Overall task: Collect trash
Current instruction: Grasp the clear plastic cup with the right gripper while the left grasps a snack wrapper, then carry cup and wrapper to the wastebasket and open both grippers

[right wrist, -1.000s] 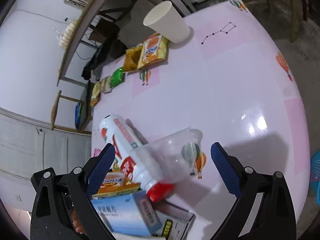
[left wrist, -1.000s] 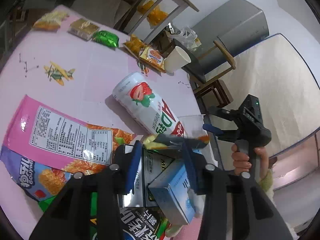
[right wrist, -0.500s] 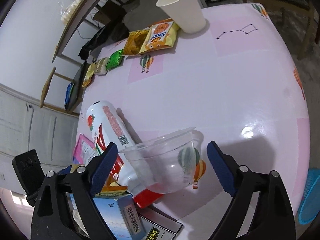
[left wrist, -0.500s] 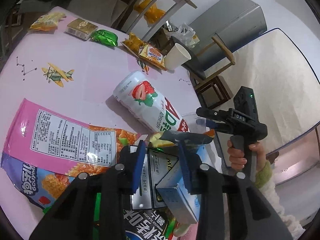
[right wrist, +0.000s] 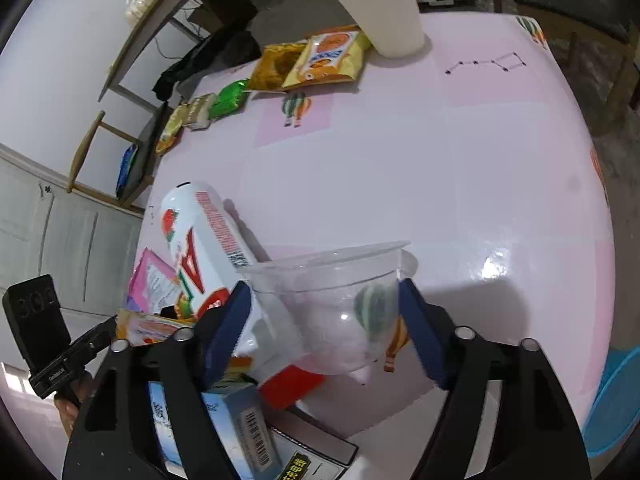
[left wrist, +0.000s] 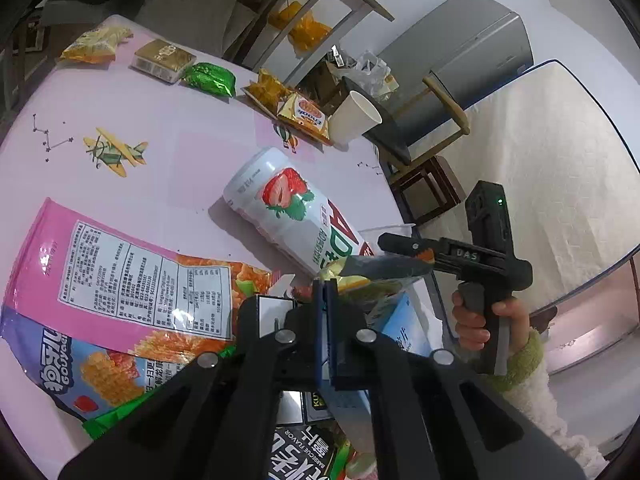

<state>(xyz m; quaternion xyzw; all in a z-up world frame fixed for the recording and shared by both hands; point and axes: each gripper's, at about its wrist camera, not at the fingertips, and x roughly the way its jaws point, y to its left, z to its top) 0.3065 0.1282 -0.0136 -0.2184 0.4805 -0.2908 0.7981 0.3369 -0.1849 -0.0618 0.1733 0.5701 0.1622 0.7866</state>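
Two grippers work at the trash pile on the pink surface (right wrist: 440, 184).
Left gripper (left wrist: 325, 292) has its fingers closed on a yellow wrapper (left wrist: 360, 282); right gripper (right wrist: 320, 320) fingers are closing around a clear plastic cup (right wrist: 332, 300) beside the strawberry bottle (right wrist: 200, 248).

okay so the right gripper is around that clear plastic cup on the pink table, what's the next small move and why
Probably finish closing the right gripper on the clear plastic cup, then lift. Its blue pads flank the cup's sides and the jaws are closing, though a firm grip isn't evident yet. The left gripper is already shut on a yellow snack wrapper, so the cup is the loose piece.
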